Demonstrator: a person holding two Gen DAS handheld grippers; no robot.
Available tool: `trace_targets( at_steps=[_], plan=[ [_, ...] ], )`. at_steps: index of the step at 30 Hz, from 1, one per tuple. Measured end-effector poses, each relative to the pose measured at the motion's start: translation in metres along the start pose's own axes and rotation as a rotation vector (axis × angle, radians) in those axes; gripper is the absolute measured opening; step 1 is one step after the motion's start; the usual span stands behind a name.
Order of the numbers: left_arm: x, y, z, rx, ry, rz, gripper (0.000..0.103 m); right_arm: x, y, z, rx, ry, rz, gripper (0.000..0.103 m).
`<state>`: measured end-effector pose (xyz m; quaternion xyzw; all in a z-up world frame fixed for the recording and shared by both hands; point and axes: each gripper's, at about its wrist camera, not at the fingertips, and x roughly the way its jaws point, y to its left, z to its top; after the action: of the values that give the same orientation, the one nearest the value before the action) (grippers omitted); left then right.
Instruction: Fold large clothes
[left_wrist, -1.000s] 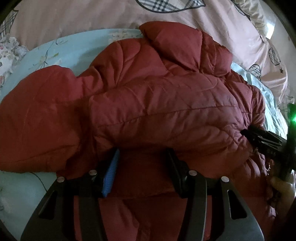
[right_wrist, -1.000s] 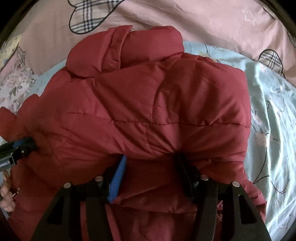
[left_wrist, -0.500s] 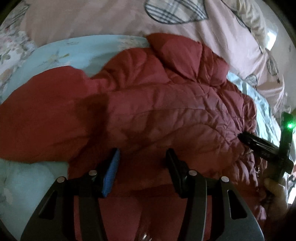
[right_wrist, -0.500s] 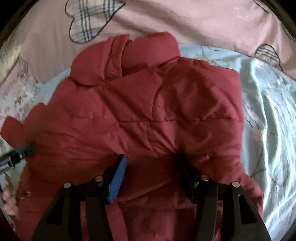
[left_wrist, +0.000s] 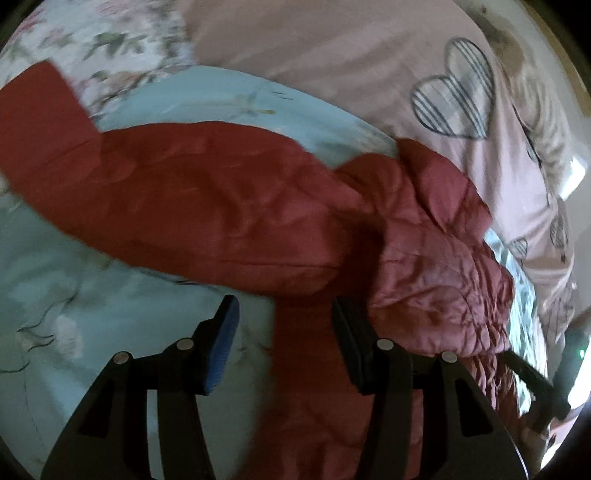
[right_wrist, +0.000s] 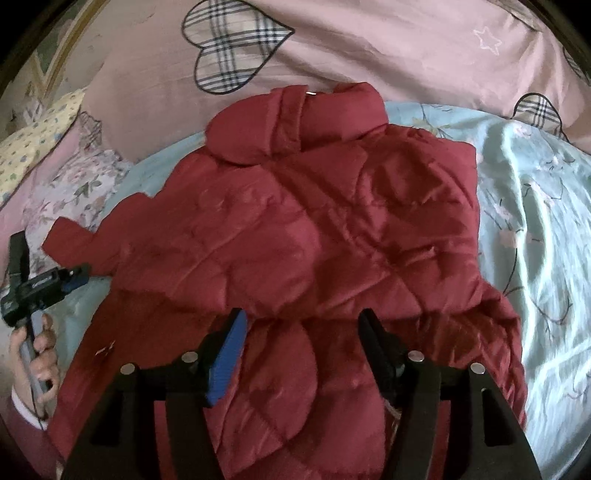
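A red quilted puffer jacket (right_wrist: 325, 236) lies on a light blue floral bed sheet (right_wrist: 535, 221), collar toward the far side, bottom part folded up over the body. One sleeve (left_wrist: 177, 199) stretches out to the left in the left wrist view. My left gripper (left_wrist: 284, 332) is open and empty, over the sheet at the jacket's left edge, below the sleeve. It also shows in the right wrist view (right_wrist: 79, 275) beside the sleeve cuff. My right gripper (right_wrist: 301, 332) is open and empty just above the folded jacket.
A pink duvet with plaid hearts (right_wrist: 236, 48) lies along the far side of the bed. A floral pillow (right_wrist: 74, 181) sits at the far left. Blue sheet (left_wrist: 92, 314) lies to the left of the jacket.
My left gripper has swung left off the jacket body to its left edge near the sleeve. My right gripper has drawn back slightly from the fold. Both stay open.
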<state>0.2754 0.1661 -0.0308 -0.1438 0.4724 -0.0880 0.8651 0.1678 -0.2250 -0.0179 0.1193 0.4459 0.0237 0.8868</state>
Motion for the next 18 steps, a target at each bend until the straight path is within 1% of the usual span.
trace_targets(
  at_steps=[3, 6, 8, 10, 13, 16, 18],
  plan=[
    [-0.004, 0.023, 0.001, -0.049, -0.017, 0.025, 0.052, -0.006, 0.004, -0.006, -0.009, 0.003, 0.011, 0.065],
    [-0.011, 0.05, 0.006, -0.11, -0.049, 0.077, 0.058, -0.013, 0.007, -0.012, -0.015, 0.005, 0.022, 0.067],
    [-0.016, 0.07, 0.012, -0.158, -0.08, 0.149, 0.062, -0.016, 0.01, -0.015, -0.025, 0.002, 0.02, 0.067],
    [-0.017, 0.089, 0.02, -0.206, -0.098, 0.195, 0.066, -0.019, 0.014, -0.018, -0.043, 0.0, 0.008, 0.068],
    [-0.018, 0.117, 0.034, -0.27, -0.129, 0.233, 0.066, -0.021, 0.017, -0.021, -0.051, 0.007, 0.021, 0.068],
    [-0.016, 0.137, 0.053, -0.309, -0.163, 0.263, 0.066, -0.021, 0.019, -0.025, -0.059, 0.017, 0.025, 0.068],
    [-0.015, 0.152, 0.068, -0.325, -0.199, 0.305, 0.067, -0.022, 0.02, -0.026, -0.064, 0.025, 0.026, 0.068]
  ],
)
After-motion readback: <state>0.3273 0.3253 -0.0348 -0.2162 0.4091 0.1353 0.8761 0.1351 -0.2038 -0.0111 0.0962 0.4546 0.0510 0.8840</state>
